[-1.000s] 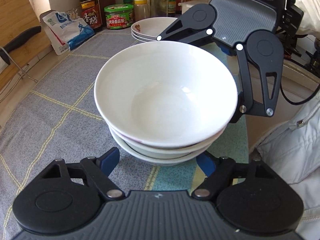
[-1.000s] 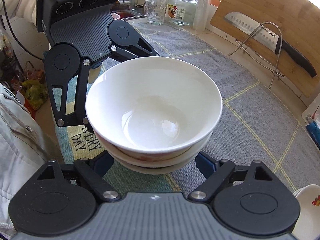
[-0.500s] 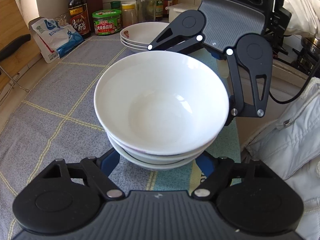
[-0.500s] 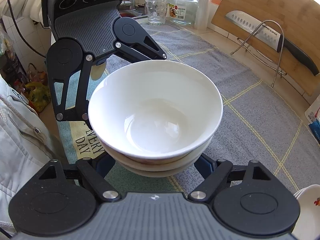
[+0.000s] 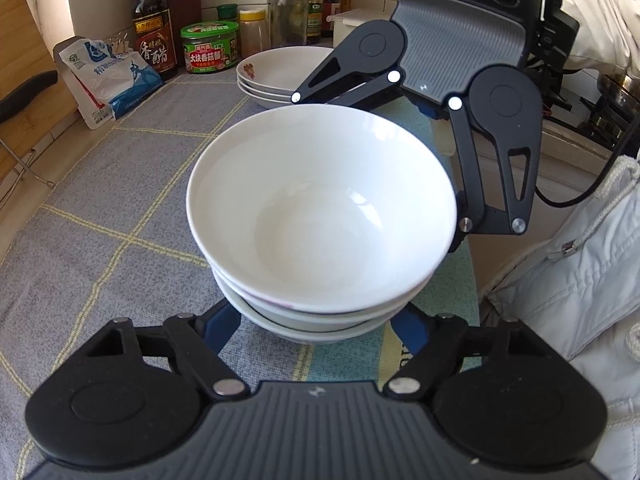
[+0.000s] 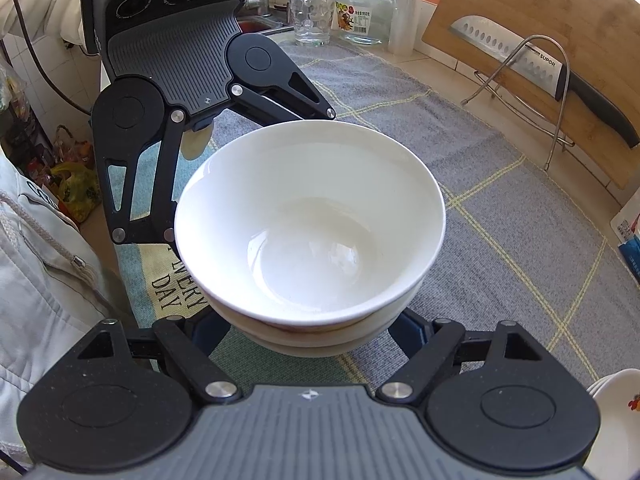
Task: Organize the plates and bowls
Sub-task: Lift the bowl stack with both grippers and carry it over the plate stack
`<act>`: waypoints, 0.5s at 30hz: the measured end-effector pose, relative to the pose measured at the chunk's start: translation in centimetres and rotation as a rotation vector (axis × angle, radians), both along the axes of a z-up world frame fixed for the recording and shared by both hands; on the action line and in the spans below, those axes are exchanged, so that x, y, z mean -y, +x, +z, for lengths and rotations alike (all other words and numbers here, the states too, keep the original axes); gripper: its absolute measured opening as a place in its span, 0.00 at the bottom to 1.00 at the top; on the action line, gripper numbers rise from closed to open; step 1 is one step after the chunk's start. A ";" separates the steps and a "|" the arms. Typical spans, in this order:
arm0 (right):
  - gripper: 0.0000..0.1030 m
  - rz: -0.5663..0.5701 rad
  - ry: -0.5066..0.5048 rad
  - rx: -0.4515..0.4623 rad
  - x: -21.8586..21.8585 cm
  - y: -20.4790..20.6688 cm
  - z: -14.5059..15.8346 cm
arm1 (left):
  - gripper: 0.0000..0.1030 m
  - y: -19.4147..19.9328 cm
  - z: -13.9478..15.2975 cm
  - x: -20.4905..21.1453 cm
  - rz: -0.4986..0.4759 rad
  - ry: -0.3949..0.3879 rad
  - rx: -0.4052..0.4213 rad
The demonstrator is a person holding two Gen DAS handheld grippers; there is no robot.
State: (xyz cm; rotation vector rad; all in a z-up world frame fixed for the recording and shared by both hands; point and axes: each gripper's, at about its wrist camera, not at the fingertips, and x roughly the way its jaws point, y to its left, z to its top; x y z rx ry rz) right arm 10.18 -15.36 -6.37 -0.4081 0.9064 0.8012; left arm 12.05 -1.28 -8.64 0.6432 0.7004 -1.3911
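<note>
Three white bowls (image 5: 320,216) stand nested on the grey checked cloth (image 5: 100,208), and both grippers meet at this stack from opposite sides. My left gripper (image 5: 316,334) has its blue fingers (image 5: 222,326) against the lowest bowl; its jaws are closing, the tips hidden under the rims. In the right wrist view the same stack (image 6: 312,224) fills the middle. My right gripper (image 6: 310,342) has its fingers (image 6: 410,330) hugging the lowest bowl too. Each gripper's black linkage (image 5: 496,152) shows beyond the stack in the other's view.
A pile of flowered plates (image 5: 280,72) sits behind the bowls, with sauce bottles, a green-lidded jar (image 5: 208,48) and a bag (image 5: 108,76) along the wall. A knife (image 6: 532,64) rests on a wire rack by the wooden board. A glass (image 6: 312,20) stands nearby. A person's white jacket (image 5: 580,272) borders the counter.
The left wrist view has tipped up a little, showing more of the back wall. The left fingers have drawn slightly in on the lowest bowl. The right gripper and stack stay put.
</note>
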 end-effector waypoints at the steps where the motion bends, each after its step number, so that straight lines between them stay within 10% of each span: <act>1: 0.86 0.000 0.001 0.000 0.0 0.0 0.0 | 0.79 0.0 0.0 0.0 0.000 0.000 0.001; 15: 0.85 0.058 0.024 -0.032 1.2 0.5 0.7 | 0.79 -1.5 0.9 0.9 0.076 0.021 -0.008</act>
